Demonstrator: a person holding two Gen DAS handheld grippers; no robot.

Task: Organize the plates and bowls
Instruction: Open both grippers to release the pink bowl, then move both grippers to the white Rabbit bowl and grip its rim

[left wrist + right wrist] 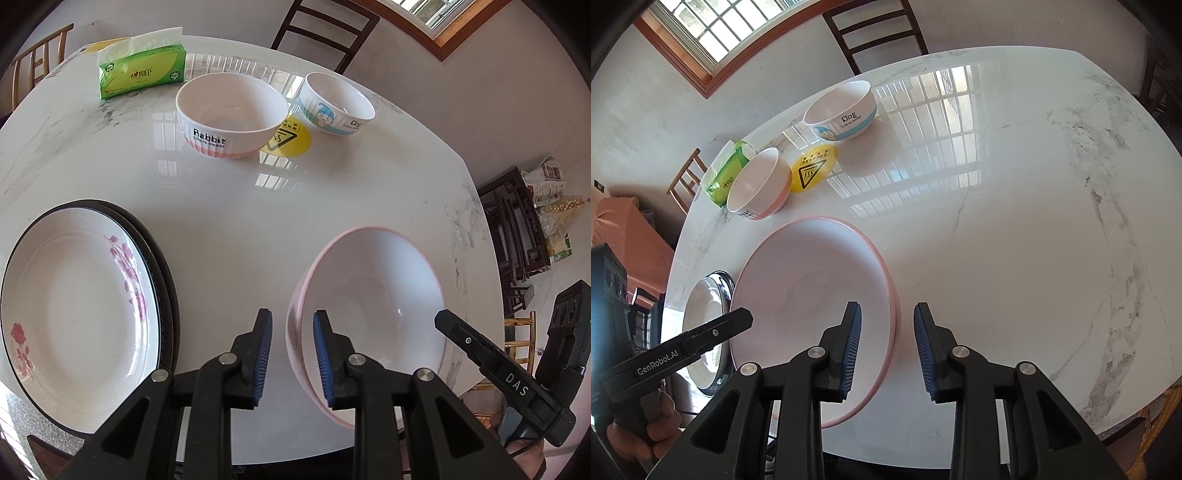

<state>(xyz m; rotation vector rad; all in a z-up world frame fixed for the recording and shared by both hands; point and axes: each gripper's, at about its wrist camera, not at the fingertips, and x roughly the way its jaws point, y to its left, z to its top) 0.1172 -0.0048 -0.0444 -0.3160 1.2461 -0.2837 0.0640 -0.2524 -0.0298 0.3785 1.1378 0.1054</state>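
Left gripper (292, 357): your jaws stand apart, straddling the near rim of the wide pink-rimmed white bowl (373, 314), not pinching it.
Right gripper (887, 353): yours gapes too, straddling that bowl's opposite rim (812, 306).
Stacked flower-print plates (74, 314): 9 o'clock of the pink bowl.
"Rabbit" bowl (231, 114): 12 o'clock on the white marble table (332, 206).
Blue cartoon bowl (336, 103): 1 o'clock, round yellow sticker (290, 138) between both.
Green tissue pack (142, 70): 11 o'clock.
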